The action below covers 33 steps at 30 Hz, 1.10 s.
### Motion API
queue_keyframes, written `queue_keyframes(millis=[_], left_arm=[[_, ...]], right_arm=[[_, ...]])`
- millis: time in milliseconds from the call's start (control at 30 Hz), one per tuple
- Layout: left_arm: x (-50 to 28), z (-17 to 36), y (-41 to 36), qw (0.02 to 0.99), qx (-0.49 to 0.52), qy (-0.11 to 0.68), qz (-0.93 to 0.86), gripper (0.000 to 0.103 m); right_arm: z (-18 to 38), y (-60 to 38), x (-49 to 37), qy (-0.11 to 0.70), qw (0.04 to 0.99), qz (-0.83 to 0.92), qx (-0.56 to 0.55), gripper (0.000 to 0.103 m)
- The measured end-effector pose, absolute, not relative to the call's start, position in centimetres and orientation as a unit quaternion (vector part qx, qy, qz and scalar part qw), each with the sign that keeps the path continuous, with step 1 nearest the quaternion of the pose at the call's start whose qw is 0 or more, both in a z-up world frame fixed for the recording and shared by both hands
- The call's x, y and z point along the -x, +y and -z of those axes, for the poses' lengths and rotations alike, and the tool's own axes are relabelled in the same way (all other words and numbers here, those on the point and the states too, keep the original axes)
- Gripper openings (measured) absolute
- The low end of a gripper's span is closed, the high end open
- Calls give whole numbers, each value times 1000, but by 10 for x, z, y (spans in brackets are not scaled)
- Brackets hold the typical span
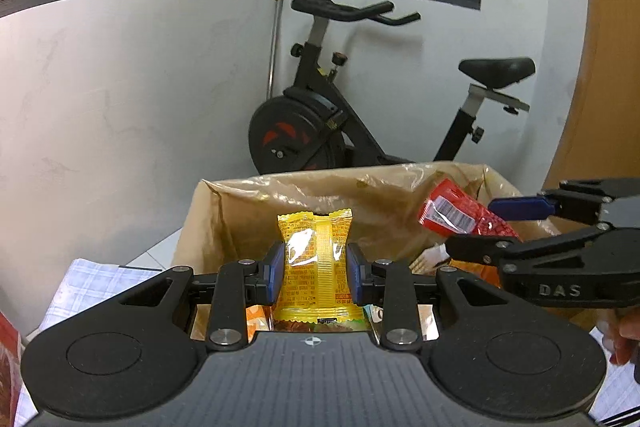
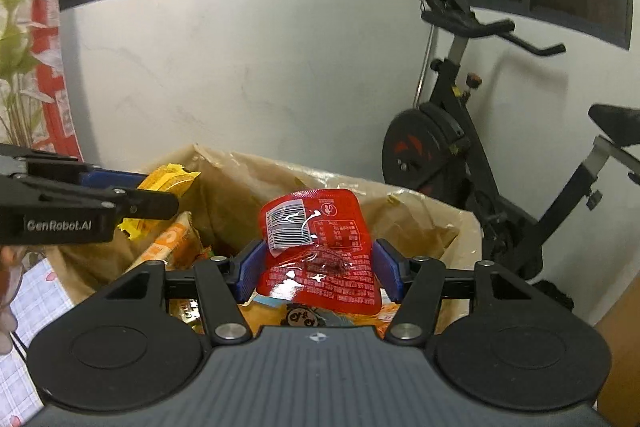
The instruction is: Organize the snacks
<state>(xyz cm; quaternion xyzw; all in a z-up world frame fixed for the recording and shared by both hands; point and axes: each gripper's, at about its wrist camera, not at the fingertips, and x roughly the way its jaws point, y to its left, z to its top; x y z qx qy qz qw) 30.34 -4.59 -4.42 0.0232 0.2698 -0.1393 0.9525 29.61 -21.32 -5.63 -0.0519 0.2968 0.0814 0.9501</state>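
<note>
My left gripper (image 1: 316,273) is shut on a yellow snack packet (image 1: 316,259) and holds it upright above a cardboard box lined with brown plastic (image 1: 240,199). My right gripper (image 2: 318,269) is shut on a red snack packet (image 2: 320,247) over the same box (image 2: 432,223). The right gripper and its red packet (image 1: 460,215) show at the right of the left wrist view. The left gripper and its yellow packet (image 2: 168,179) show at the left of the right wrist view. Several orange and other snack packets (image 2: 172,239) lie inside the box.
A black exercise bike (image 1: 320,131) stands against the white wall behind the box. A checked cloth (image 1: 96,287) covers the surface to the left. A wooden panel (image 1: 600,67) is at the right. A plant (image 2: 20,47) and red banner stand far left.
</note>
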Motion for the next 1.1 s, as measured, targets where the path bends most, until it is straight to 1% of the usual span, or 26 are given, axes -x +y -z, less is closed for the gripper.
queue_keyframes(millis=[233,267,300,367,433,500,533,600,667,733,800,900,1100], left_arm=[[-305,50,-46,952,-26,272,139,36],[-306,50,-49,952,-32,272,139,42],[-306,49,-50,952,-37,271,137,55],[-304,47,-51,955,-41,263,132,70],[-302,43,-49,958,-39,255,128,72],[-299,38,-46,958,-40,253,126,78],[-297,35,-46,959,-42,250,124,80],[-290,29,-43,962,-45,240,121,89],[-281,22,-38,964,-40,229,128,92],[-274,16,-34,965,-33,225,129,92],[-265,9,-29,967,-25,222,122,92],[-250,0,-23,971,-19,208,112,93],[-216,-19,-15,981,-19,173,82,94]], right_arm=[[63,-210,-302,312,947,-61,53,63],[62,-210,-304,312,947,-60,52,63],[61,-211,-304,311,947,-60,48,65],[59,-213,-305,309,948,-67,35,69],[56,-214,-303,307,949,-59,35,70],[53,-214,-302,308,949,-55,34,71],[51,-215,-300,308,949,-55,29,75],[47,-218,-295,306,950,-56,14,81],[41,-219,-289,301,952,-56,3,86],[34,-219,-280,292,955,-54,-2,91],[27,-220,-272,282,958,-54,-6,95],[17,-219,-257,270,962,-44,-9,103],[-2,-217,-225,247,968,-35,-25,103]])
